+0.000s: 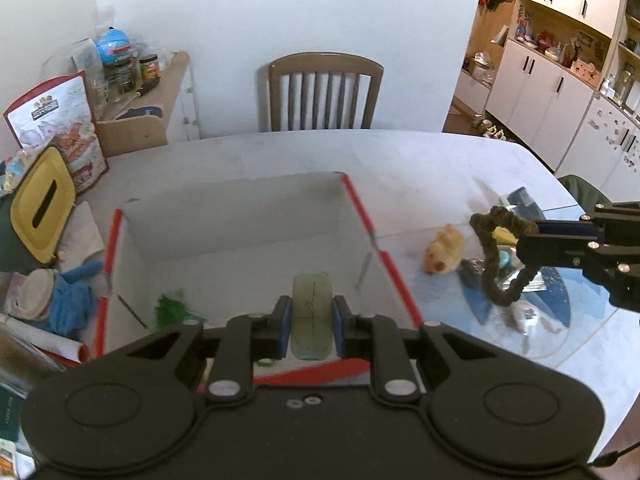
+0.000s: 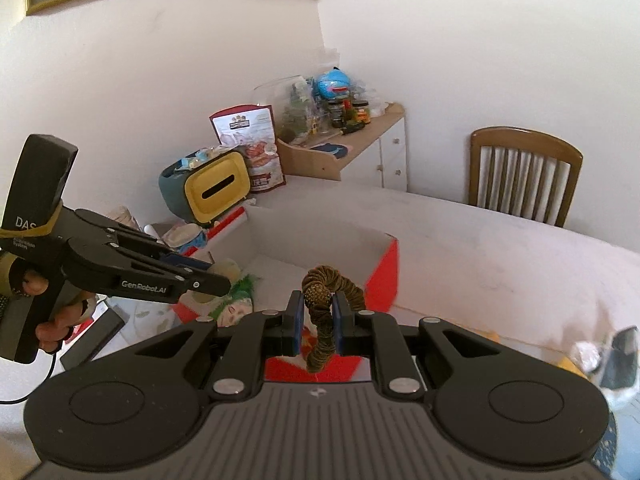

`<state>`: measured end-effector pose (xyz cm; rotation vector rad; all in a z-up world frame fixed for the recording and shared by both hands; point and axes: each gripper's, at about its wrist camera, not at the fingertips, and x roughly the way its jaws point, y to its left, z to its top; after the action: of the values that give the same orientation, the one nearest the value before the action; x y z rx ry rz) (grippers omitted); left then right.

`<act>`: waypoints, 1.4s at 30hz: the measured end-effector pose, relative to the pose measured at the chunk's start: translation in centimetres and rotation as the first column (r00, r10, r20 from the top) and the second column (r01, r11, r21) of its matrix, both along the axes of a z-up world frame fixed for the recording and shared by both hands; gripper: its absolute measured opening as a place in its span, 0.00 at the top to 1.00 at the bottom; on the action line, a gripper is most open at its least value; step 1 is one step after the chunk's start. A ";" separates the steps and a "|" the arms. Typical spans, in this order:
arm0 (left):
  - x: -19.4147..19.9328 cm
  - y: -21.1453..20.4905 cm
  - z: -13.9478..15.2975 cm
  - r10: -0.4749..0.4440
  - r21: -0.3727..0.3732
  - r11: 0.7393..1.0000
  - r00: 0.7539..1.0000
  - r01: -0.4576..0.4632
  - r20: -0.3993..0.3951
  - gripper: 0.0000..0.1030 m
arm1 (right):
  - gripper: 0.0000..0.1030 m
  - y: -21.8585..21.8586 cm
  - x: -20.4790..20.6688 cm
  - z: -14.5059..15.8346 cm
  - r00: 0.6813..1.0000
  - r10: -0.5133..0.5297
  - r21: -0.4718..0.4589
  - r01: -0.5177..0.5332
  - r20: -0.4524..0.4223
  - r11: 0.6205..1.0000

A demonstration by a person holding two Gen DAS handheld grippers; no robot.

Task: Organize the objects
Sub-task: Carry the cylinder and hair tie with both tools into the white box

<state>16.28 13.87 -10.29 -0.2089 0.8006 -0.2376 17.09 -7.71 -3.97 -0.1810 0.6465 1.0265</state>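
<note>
The left gripper pinched a pale, rigid-looking cylinder by its sides above the red-edged box, while the right gripper, level and aimed toward the box, clamped a soft, probably light, coiled brown cord mid-length.

Right hand-held gripper clamped on brown coiled cord (above red-edged box).
</note>
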 end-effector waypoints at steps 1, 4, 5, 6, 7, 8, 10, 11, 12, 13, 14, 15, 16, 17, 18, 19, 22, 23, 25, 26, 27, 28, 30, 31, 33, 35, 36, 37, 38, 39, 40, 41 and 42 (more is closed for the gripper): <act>0.3 0.4 -0.1 -0.003 0.001 1.000 1.000 0.003 -0.001 0.82 | 0.86 0.9 0.1 -0.1 1.000 0.002 -0.003 -0.002 -0.001 1.000; 1.2 1.7 -0.5 -0.009 0.004 1.000 1.000 0.009 -0.003 0.82 | 0.86 3.2 0.3 -0.3 1.000 0.010 -0.013 -0.010 0.007 1.000; 1.6 2.1 -0.7 -0.011 0.005 1.000 1.000 0.011 -0.006 0.82 | 0.86 3.9 0.4 -0.5 1.000 0.011 -0.018 -0.011 0.010 1.000; 1.9 2.5 -0.9 -0.012 0.007 1.000 1.000 0.013 -0.006 0.82 | 0.86 4.8 0.6 -0.7 1.000 0.011 -0.024 -0.010 0.011 1.000; 2.3 2.9 -1.1 -0.015 0.011 1.000 1.000 0.015 -0.007 0.82 | 0.86 5.5 0.7 -0.8 1.000 0.012 -0.028 -0.012 0.010 1.000; 2.7 3.2 -1.4 -0.019 0.019 1.000 1.000 0.019 -0.009 0.82 | 0.86 6.1 0.8 -1.0 1.000 0.015 -0.032 -0.015 0.011 0.999; 3.5 3.7 -2.0 -0.022 0.034 0.999 1.000 0.023 -0.011 0.82 | 0.86 7.7 1.2 -1.6 1.000 0.012 -0.048 -0.012 0.015 0.999; 3.9 4.0 -2.3 -0.026 0.043 0.999 1.000 0.026 -0.015 0.82 | 0.86 8.2 1.3 -1.9 1.000 0.013 -0.054 -0.012 0.013 0.998; 4.4 4.2 -2.7 -0.024 0.049 0.998 0.999 0.025 -0.022 0.82 | 0.86 8.9 1.5 -2.3 1.000 0.012 -0.059 -0.012 0.012 0.998; 4.9 4.5 -3.2 -0.022 0.052 0.998 0.999 0.024 -0.033 0.82 | 0.86 9.6 1.8 -2.6 1.000 0.011 -0.068 -0.010 0.014 0.998; 5.4 4.7 -3.5 -0.024 0.053 0.998 0.999 0.026 -0.043 0.82 | 0.86 10.3 1.9 -3.1 1.000 0.009 -0.080 -0.007 0.017 0.997; 5.9 4.8 -3.9 -0.023 0.056 0.998 0.998 0.026 -0.050 0.82 | 0.86 10.8 2.1 -3.4 1.000 0.004 -0.090 -0.002 0.021 0.996; 6.3 5.0 -4.3 -0.024 0.062 0.998 0.998 0.027 -0.057 0.82 | 0.86 11.4 2.3 -3.8 1.000 -0.004 -0.099 0.006 0.023 0.995; 6.7 5.2 -4.7 -0.026 0.065 0.997 0.998 0.030 -0.065 0.82 | 0.86 12.0 2.7 -4.3 1.000 -0.013 -0.107 0.015 0.019 0.994; 7.2 5.3 -5.1 -0.028 0.064 0.997 0.997 0.033 -0.074 0.82 | 0.86 12.4 2.9 -4.7 1.000 -0.019 -0.113 0.020 0.012 0.993; 7.6 5.4 -5.5 -0.034 0.064 0.997 0.996 0.040 -0.081 0.82 | 0.86 12.7 3.1 -5.1 1.000 -0.022 -0.120 0.023 0.008 0.992; 8.7 5.3 -6.5 -0.050 0.077 0.995 0.994 0.058 -0.101 0.82 | 0.86 14.2 3.6 -6.5 1.000 -0.026 -0.156 0.026 0.005 0.987; 9.0 5.2 -6.9 -0.060 0.083 0.994 0.992 0.069 -0.107 0.82 | 0.86 14.4 3.8 -7.0 1.000 -0.026 -0.166 0.025 -0.001 0.986; 9.5 4.9 -7.7 -0.081 0.089 0.992 0.990 0.092 -0.120 0.82 | 0.86 15.2 4.0 -8.0 1.000 -0.026 -0.192 0.024 -0.006 0.981; 9.8 4.8 -8.1 -0.095 0.095 0.990 0.987 0.107 -0.128 0.82 | 0.86 15.6 4.1 -8.6 1.000 -0.025 -0.206 0.023 -0.008 0.978; 10.0 4.6 -8.5 -0.103 0.100 0.988 0.986 0.117 -0.134 0.82 | 0.86 15.9 4.3 -9.1 1.000 -0.025 -0.220 0.022 -0.013 0.975; 10.3 4.5 -8.8 -0.113 0.107 0.986 0.983 0.129 -0.144 0.82 | 0.86 16.2 4.4 -9.6 0.999 -0.026 -0.233 0.020 -0.021 0.972; 10.8 4.3 -9.6 -0.125 0.112 0.983 0.978 0.145 -0.168 0.82 | 0.86 16.8 4.6 -10.5 0.999 -0.020 -0.257 0.012 -0.030 0.966; 11.1 4.2 -9.8 -0.128 0.112 0.983 0.976 0.149 -0.177 0.82 | 0.86 17.1 4.7 -10.9 0.999 -0.014 -0.270 0.004 -0.036 0.963; 11.7 4.1 -10.4 -0.138 0.116 0.980 0.970 0.164 -0.200 0.82 | 0.86 17.7 4.8 -11.6 0.999 -0.004 -0.294 -0.009 -0.042 0.956; 12.2 3.8 -11.0 -0.154 0.132 0.974 0.963 0.186 -0.223 0.82 | 0.86 18.2 4.8 -12.3 0.999 0.004 -0.318 -0.020 -0.049 0.948; 12.3 3.7 -11.3 -0.157 0.137 0.972 0.960 0.192 -0.232 0.82 | 0.86 18.4 4.8 -12.7 0.998 0.009 -0.332 -0.028 -0.057 0.943; 12.5 3.6 -11.6 -0.161 0.142 0.970 0.956 0.199 -0.244 0.82 | 0.86 18.6 4.8 -13.0 0.998 0.015 -0.345 -0.035 -0.061 0.938; 12.7 3.5 -11.8 -0.168 0.145 0.967 0.951 0.210 -0.260 0.82 | 0.86 18.8 4.8 -13.3 0.998 0.020 -0.357 -0.042 -0.064 0.933; 12.9 3.5 -12.1 -0.170 0.144 0.966 0.946 0.215 -0.275 0.82 | 0.86 19.0 4.8 -13.6 0.997 0.024 -0.369 -0.048 -0.069 0.928; 13.1 3.4 -12.4 -0.176 0.144 0.964 0.940 0.225 -0.291 0.82 | 0.86 19.1 4.8 -13.8 0.997 0.023 -0.378 -0.050 -0.075 0.924; 13.2 3.3 -12.7 -0.178 0.142 0.963 0.935 0.230 -0.306 0.82 | 0.86 19.3 4.9 -13.9 0.996 0.021 -0.383 -0.051 -0.083 0.922; 13.4 3.2 -12.9 -0.180 0.140 0.962 0.930 0.235 -0.320 0.82 | 0.86 19.4 4.9 -14.0 0.995 0.021 -0.387 -0.055 -0.092 0.920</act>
<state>29.67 17.08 -23.21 0.0098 1.1489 -0.3381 22.02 11.71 -18.00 -0.5020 0.9280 0.9375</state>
